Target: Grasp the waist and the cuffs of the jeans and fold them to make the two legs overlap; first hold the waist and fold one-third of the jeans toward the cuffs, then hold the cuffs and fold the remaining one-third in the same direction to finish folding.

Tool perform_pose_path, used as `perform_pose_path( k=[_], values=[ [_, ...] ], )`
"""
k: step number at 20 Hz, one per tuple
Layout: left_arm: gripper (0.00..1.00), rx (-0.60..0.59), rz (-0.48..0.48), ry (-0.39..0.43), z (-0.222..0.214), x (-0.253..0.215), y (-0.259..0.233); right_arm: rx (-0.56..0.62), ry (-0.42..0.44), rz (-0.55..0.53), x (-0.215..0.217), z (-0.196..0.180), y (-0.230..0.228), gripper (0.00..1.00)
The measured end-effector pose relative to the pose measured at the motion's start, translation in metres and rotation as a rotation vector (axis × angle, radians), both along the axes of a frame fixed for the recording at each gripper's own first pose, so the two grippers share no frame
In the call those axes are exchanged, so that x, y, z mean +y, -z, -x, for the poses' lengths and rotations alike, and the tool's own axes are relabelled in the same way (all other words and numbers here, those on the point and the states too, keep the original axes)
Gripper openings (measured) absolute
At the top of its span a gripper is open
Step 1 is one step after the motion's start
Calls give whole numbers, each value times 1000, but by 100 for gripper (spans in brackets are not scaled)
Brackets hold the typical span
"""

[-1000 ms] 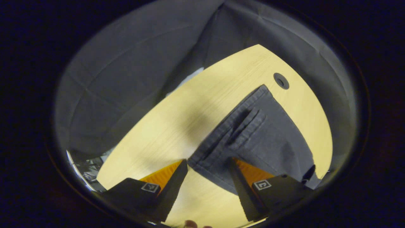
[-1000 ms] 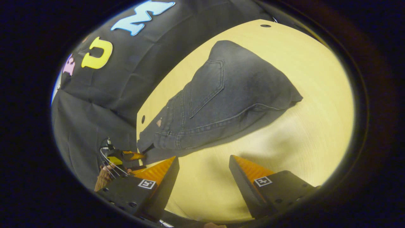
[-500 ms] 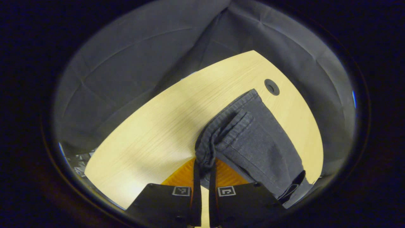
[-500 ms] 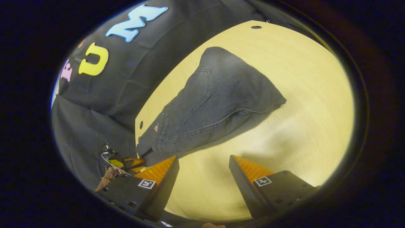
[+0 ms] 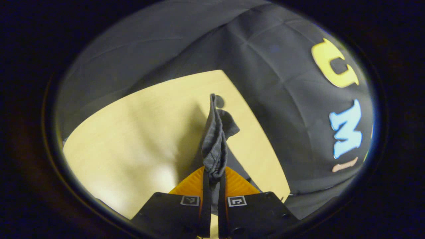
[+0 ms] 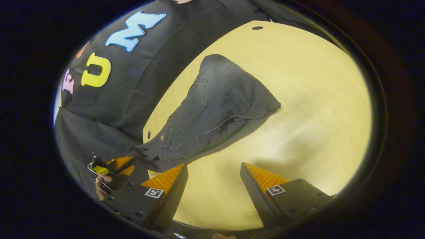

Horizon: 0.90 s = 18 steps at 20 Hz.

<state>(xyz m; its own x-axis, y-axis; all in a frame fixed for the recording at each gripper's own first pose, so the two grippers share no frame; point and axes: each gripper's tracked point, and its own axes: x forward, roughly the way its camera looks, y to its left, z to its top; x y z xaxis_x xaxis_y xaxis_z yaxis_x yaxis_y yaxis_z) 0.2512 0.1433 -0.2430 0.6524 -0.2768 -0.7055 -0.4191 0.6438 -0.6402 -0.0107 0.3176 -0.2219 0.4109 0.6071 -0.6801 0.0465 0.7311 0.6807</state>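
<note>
My left hand-held gripper (image 5: 212, 176) pinches the jeans (image 6: 215, 106) by the surface's (image 6: 315, 116) edge; my right hand-held gripper (image 6: 214, 172) hovers released.

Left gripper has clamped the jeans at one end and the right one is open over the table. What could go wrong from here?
1. The left gripper pinches only a narrow bunch of the jeans at their edge; denim is heavy, so lifting could pull it free.
2. The right gripper is open and apart from the cloth, so a one-sided pull may drag or skew the jeans across the table.
3. The held end lies near the table edge and could slide off.
</note>
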Motion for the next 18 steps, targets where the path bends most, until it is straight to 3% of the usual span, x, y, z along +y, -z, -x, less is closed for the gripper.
perform_pose_path(
  k=[6,9,11,14,18],
  values=[
    [17,-170,16,315,27,-213,-95,-18,37,-31,-41,10,-5,96],
    [17,-107,-56,503,79,-311,-71,-3,119,-87,-73,20,-7,96],
    [17,-21,-126,606,104,-361,-19,-3,202,-123,-95,18,-6,96],
    [17,46,-353,700,136,-382,49,4,310,-141,-129,19,2,96],
    [18,129,-545,792,189,-355,117,47,420,-195,-157,26,14,96]
  ],
)
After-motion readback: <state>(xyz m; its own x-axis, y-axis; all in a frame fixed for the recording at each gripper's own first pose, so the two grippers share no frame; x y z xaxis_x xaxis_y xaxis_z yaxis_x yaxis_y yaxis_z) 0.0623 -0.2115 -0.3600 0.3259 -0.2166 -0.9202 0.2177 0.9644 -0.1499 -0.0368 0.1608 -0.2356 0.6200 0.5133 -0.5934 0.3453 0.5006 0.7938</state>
